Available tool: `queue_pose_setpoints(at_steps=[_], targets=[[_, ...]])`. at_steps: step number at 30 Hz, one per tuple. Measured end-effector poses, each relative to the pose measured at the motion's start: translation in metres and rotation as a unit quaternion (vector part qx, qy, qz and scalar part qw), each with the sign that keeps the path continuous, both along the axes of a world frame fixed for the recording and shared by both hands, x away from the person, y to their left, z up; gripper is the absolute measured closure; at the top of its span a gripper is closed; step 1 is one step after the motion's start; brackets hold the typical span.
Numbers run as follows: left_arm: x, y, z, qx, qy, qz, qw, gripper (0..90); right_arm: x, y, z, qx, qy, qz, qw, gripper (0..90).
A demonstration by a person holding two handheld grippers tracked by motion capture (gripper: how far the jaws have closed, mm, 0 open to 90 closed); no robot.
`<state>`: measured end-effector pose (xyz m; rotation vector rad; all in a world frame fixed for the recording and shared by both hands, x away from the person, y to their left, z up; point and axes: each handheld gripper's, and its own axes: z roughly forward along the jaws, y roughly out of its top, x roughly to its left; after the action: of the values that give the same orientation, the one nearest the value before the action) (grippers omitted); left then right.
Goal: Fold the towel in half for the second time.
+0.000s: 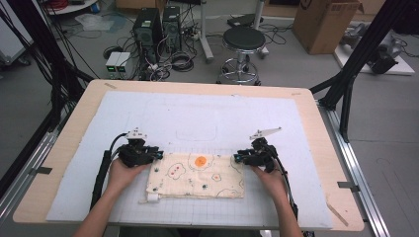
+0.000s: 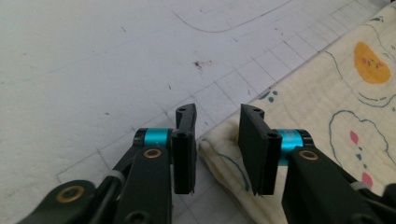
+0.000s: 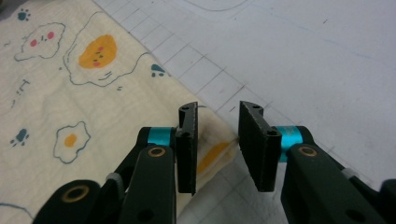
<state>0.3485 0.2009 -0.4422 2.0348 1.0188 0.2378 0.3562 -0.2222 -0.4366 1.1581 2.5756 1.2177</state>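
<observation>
While I watch from the high view, my left hand-held gripper [image 1: 159,154] sits at about nine o'clock on the counter [image 1: 64,163], right at the far-left corner of the folded cloth [image 1: 197,177]. Seen along its own jaws, that corner [image 2: 222,151] lies bunched between them; the jaws stand apart with a clear gap, and the pads do not press on the fabric, so I call it released.

Moving right, the cloth lies flat on the white gridded mat [image 1: 197,113], near the edge closest to me, at roughly six o'clock from the counter's middle. It is cream, printed with fried eggs, an orange blob and small paw marks.

At three o'clock of the cloth, my right hand-held gripper [image 1: 237,158] meets the far-right corner. From its own camera, the corner [image 3: 212,156] pokes in between the jaws beside one pad; the other pad stands off it, so this one is released too.
</observation>
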Motion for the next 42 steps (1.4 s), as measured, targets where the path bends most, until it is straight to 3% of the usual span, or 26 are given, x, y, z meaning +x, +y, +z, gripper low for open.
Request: queue_pose_setpoints(at_steps=[5,12,18,20,23,30,35,38,42], targets=[[-0.001,0.000,0.000,-0.001,0.003,-0.020,0.9998,76.0,-0.001,0.001,-0.002,-0.009,0.006,0.009,0.9999,75.2],[0.000,0.002,0.001,-0.002,0.006,-0.029,0.9996,82.4,0.001,0.000,-0.002,-0.001,0.014,0.018,0.9997,85.0],[0.005,0.006,0.009,-0.019,-0.006,-0.012,0.9997,83.6,0.003,0.000,0.005,0.004,0.013,0.013,0.9998,85.6],[0.008,0.005,0.012,-0.014,-0.001,-0.012,0.9998,83.6,0.005,0.001,0.008,0.004,0.010,0.010,0.9999,85.6],[0.013,0.005,0.018,-0.016,-0.011,-0.003,0.9998,83.7,0.009,0.004,0.012,-0.005,0.011,0.008,0.9999,85.6],[0.027,0.004,0.036,-0.020,-0.031,0.015,0.9992,83.7,0.026,0.001,0.028,0.004,0.009,-0.008,0.9999,85.7],[0.040,-0.001,0.040,-0.028,-0.039,0.040,0.9980,83.7,0.041,0.000,0.043,0.005,-0.009,-0.034,0.9994,85.6],[0.048,0.002,0.032,-0.047,-0.017,0.056,0.9972,83.8,0.052,0.000,0.039,0.006,0.003,-0.051,0.9987,85.6],[0.052,0.000,0.023,-0.031,-0.006,0.062,0.9976,83.7,0.060,-0.004,0.026,0.033,0.023,-0.064,0.9972,85.6]])
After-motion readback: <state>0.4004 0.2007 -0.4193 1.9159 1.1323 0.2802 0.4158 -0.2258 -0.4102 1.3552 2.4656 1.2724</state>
